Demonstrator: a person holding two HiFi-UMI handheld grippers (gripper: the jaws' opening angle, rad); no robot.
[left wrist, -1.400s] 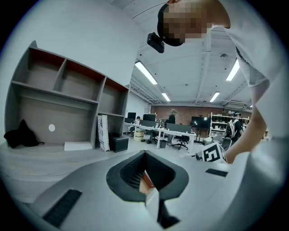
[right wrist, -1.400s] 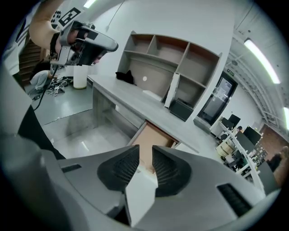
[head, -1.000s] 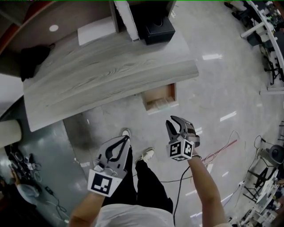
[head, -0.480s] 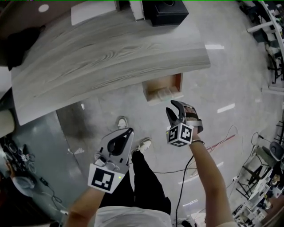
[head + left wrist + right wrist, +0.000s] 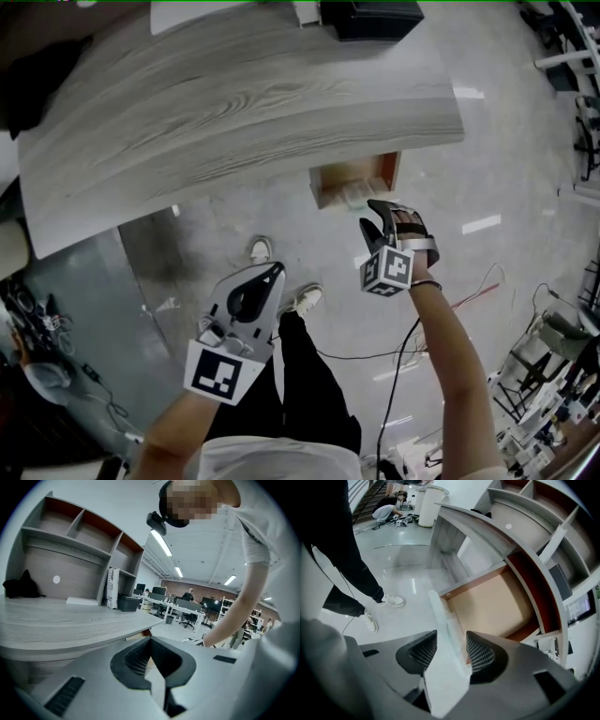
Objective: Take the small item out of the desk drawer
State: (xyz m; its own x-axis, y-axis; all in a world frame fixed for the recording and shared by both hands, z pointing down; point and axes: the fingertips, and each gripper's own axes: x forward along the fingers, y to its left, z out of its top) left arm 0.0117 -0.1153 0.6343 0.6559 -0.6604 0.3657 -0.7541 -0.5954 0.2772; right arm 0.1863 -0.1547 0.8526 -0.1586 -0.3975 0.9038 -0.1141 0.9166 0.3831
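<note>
Opening before the drawer [image 5: 497, 603], fingers [image 5: 481, 654] of the right gripper [image 5: 449, 649] flank a pale, perhaps plastic, packet [image 5: 443, 634].

Shirt [image 5: 281, 461]: white, with short sleeves.
Trousers [image 5: 314, 384]: black and long.
Shoes [image 5: 302, 300]: white sneakers.
Left gripper [image 5: 275, 270]: grey shell, black-and-white square marker.

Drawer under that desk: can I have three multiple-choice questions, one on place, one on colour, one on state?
1. Where is the drawer? A under the desk's front edge; B on a shelf; C on the floor.
2. Its inside colour? A blue; B black; C tan.
3. The left gripper's jaws? A wide apart; B together, empty; C clamping a cup.
A: it juts out below the desk. C: tan board shows inside. B: tips meet, nothing between.
</note>
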